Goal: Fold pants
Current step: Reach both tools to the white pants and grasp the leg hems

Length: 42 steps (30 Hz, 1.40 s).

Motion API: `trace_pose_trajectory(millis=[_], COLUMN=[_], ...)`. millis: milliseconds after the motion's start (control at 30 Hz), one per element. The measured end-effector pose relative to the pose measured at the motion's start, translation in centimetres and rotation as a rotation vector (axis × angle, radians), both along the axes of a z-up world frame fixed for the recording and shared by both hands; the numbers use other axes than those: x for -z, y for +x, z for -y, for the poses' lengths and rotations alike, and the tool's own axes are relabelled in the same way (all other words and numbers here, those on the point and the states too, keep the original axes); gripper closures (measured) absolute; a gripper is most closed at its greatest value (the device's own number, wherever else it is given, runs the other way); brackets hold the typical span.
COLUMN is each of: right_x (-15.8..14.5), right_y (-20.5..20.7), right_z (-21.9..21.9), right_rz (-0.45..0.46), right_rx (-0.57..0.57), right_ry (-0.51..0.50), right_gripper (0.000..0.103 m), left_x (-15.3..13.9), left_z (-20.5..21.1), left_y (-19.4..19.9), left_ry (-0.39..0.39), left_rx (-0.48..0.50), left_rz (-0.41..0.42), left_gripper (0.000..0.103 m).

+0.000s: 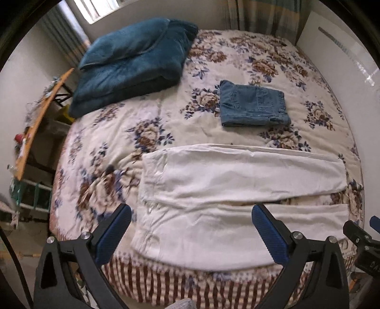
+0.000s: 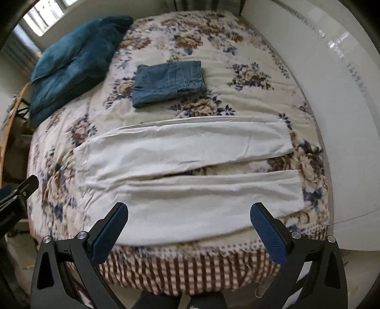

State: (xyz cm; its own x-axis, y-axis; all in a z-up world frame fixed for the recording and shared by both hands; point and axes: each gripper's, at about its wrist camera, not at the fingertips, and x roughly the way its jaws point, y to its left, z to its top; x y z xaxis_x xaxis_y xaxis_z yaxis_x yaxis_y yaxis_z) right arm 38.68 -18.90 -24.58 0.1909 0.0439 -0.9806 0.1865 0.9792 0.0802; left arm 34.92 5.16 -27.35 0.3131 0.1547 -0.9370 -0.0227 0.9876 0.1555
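since the cream-white cotton pants (image 1: 237,190) lie flat across the floral bedspread (image 1: 166,114), long axis left-right | waistband nearer my left gripper (image 1: 191,231), hems nearer my right gripper (image 2: 188,229) | both jaws spread wide, empty, hovering

- A bed (image 1: 237,59) is filling most of the room, wearing a cream cover with brown and blue flowers; a striped edge (image 2: 190,268) is hanging down at the near side.
- A window (image 1: 95,9) is letting daylight in at the far left.
- Striped curtains (image 1: 261,14) are hanging at the far wall.
- A glossy white panel (image 2: 344,118) is standing along the right side of the bed.
- A wooden board (image 1: 40,123) with small clutter is leaning at the left, beside a plain white wall (image 1: 23,71).
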Motion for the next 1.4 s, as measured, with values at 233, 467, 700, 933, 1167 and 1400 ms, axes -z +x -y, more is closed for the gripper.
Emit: trace_pose_trajectory(millis=[233, 467, 700, 933, 1167, 1400], right_x=[9.4, 22.4, 33.2, 39.0, 34.2, 29.8], right_y=[10.1, 20.3, 26.9, 30.4, 28.9, 25.2], right_z=[-2.1, -6.6, -8.9, -8.0, -3.7, -0.9], right_rz=[-0.067, -0.161, -0.276, -0.396, -0.271, -0.191], right_rx=[-0.110, -0.533, -0.810, -0.924, -0.941, -1.017], right_ry=[-0.036, -0.141, -0.168, -0.013, 0.142, 0.204], right_gripper=[0.000, 0.000, 0.007, 0.062, 0.094, 0.096], left_x=[8.8, 21.5, 30.0, 32.9, 33.8, 33.4], left_z=[-0.2, 3.3, 4.9, 6.1, 7.7, 8.8], left_y=[9.0, 16.9, 21.8, 23.5, 23.9, 23.7], left_ry=[0.085, 0.149, 0.214, 0.201, 0.212, 0.134], left_rx=[0.105, 0.407, 0.600, 0.720, 0.832, 0.914], left_rz=[-0.056, -0.209, -0.337, -0.424, -0.457, -0.497], left_gripper=[0.000, 0.005, 0.007, 0.007, 0.007, 0.022])
